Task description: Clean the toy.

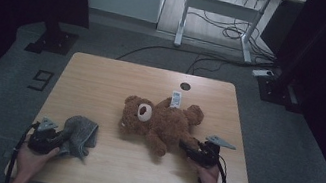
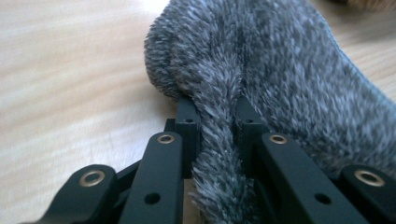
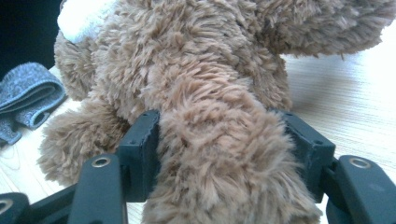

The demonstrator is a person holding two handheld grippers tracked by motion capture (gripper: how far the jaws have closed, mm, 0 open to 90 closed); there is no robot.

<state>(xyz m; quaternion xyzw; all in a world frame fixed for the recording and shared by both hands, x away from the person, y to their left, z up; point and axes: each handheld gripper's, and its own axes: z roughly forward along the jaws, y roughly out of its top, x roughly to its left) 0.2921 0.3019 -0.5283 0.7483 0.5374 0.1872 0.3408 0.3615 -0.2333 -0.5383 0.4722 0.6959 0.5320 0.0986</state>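
A brown teddy bear [image 1: 161,119] lies on its back in the middle of the wooden table [image 1: 102,81], a white label near its upper arm. My right gripper [image 1: 190,148] is shut on the bear's leg [image 3: 219,154], with one jaw on each side of the plush limb. A folded grey fuzzy cloth [image 1: 78,133] lies at the front left. My left gripper [image 1: 55,139] is shut on an edge fold of the grey cloth [image 2: 219,140], which bunches up between the jaws. The cloth [image 3: 25,93] also lies behind the bear in the right gripper view.
A round cable hole [image 1: 184,86] sits near the table's far edge. A white desk frame [image 1: 220,15] with cables on the floor stands beyond the table. Dark stands flank the table at left and right.
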